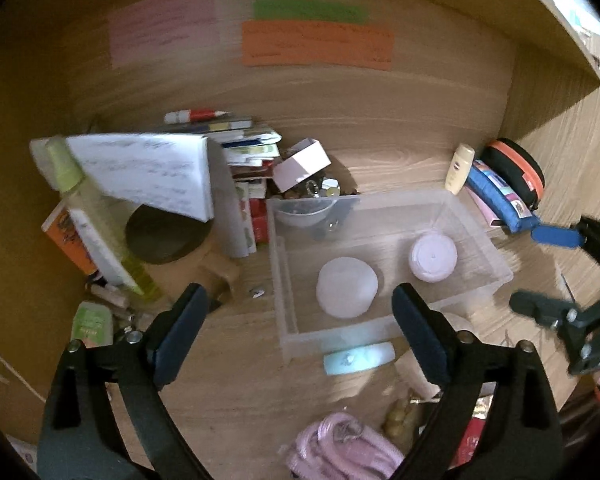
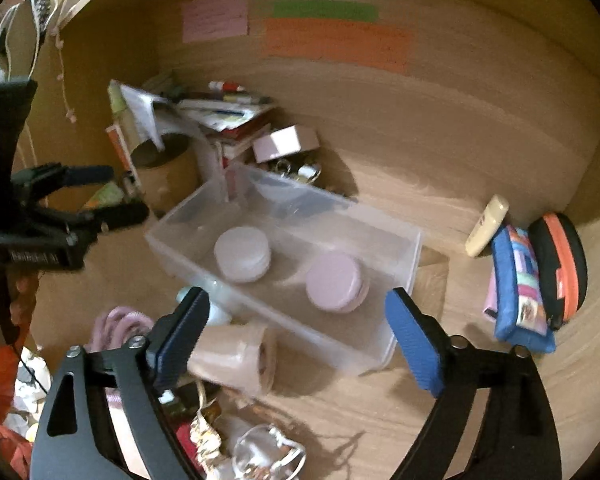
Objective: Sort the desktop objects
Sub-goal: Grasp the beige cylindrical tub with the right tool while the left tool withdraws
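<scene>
— While both grippers hung over the desk, where were the jars?
— In the clear bin [image 1: 476, 236] — white jar [image 1: 347, 286] toward its left end, pink jar [image 1: 434, 257] toward its right.
— And the jaws?
— Left gripper [image 1: 300, 328] spread wide, empty — right gripper [image 2: 296, 340] likewise, above the bin's near rim.
</scene>
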Action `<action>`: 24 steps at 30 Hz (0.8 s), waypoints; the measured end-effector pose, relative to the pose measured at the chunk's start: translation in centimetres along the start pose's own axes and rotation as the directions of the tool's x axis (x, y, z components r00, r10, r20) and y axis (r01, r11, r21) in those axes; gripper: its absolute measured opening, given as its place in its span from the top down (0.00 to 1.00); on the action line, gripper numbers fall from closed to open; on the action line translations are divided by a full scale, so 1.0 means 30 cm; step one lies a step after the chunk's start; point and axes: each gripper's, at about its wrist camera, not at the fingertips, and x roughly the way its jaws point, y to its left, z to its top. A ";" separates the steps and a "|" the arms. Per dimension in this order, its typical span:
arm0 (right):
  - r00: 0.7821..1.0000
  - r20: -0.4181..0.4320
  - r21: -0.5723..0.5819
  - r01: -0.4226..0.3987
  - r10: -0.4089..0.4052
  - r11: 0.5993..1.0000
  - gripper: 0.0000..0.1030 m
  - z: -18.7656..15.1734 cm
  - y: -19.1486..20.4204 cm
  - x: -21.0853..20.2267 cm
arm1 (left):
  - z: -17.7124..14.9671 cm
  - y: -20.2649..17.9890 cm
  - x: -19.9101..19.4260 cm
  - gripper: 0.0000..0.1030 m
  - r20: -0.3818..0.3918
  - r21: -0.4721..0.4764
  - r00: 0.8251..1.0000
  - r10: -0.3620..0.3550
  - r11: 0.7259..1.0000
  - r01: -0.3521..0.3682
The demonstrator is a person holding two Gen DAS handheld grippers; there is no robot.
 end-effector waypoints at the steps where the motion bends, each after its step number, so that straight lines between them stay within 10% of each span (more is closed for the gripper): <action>1: 1.000 -0.013 -0.006 -0.001 0.001 1.000 0.13 -0.014 0.013 0.009 | -0.012 0.017 -0.010 0.06 -0.003 -0.011 1.000 -0.009 1.000 0.009; 20: 0.956 -0.276 -0.054 -0.122 0.103 0.991 0.13 -0.161 0.158 0.303 | -0.241 0.065 0.138 0.06 -0.269 -0.066 0.962 -0.056 0.997 0.039; 24: 0.960 -0.255 -0.040 -0.130 0.116 0.991 0.26 -0.170 0.144 0.309 | -0.242 0.031 0.160 0.06 -0.291 -0.066 0.954 -0.063 0.997 0.046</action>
